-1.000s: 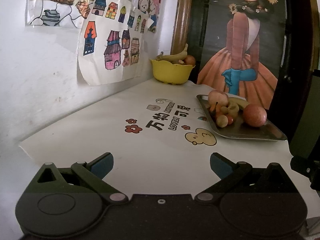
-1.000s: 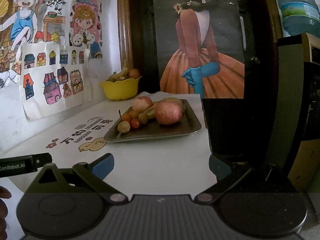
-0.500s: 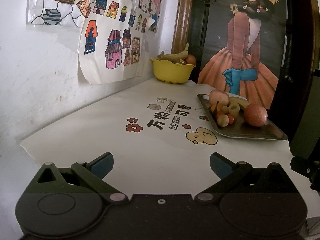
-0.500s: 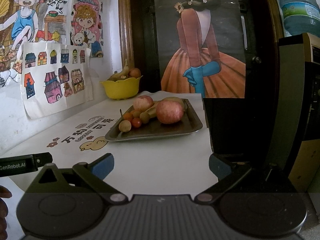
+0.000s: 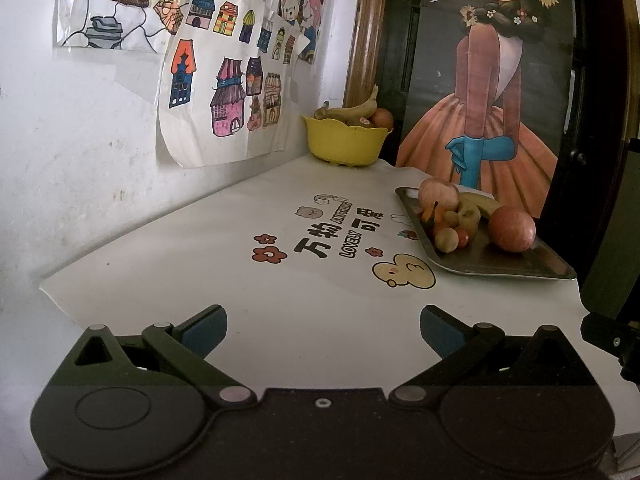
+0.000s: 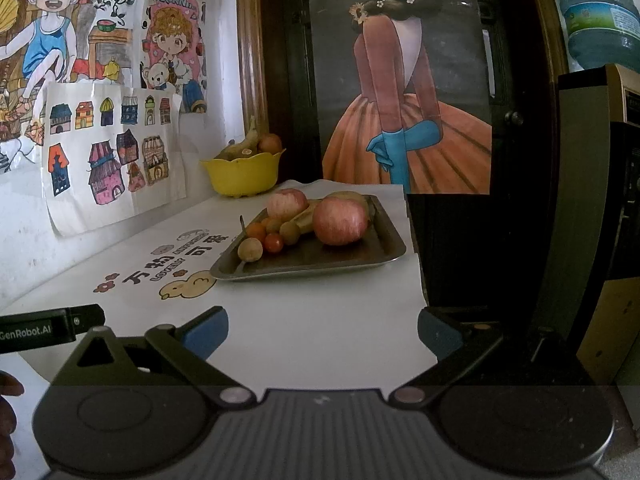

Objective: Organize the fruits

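Left gripper [image 5: 323, 330]: jaws spread wide, nothing between them, held over the near part of the table [image 5: 200, 264]. Right gripper [image 6: 323, 332]: likewise spread and empty, over the near right edge of the table. A dark bar marked "GenRobot.AI" [image 6: 48, 328] enters the right view from the left, and part of a hand [image 6: 6, 412] shows at the lower left edge.

The white cover carries printed flowers, characters and a yellow duck [image 5: 404, 276] (the duck lies just beside the near left edge of the tray).

Tray [image 6: 360, 258]: metal, on the right half of the table, well ahead of both grippers. It holds a large apple [image 6: 340, 221] nearest the right side, a second apple [image 6: 287, 203] farther back, a banana [image 5: 478, 203] partly hidden behind them, and a cluster of small fruits [image 6: 266, 238] at the near left, touching one another.

Bowl [image 6: 243, 174]: yellow, at the far end of the table by the wall, well apart from the tray. It contains bananas [image 5: 352, 111] and a round reddish fruit [image 6: 270, 144].

Drawings [image 5: 224, 92] hang on the wall to the left; a large painted figure in an orange skirt [image 6: 408, 160] stands behind.
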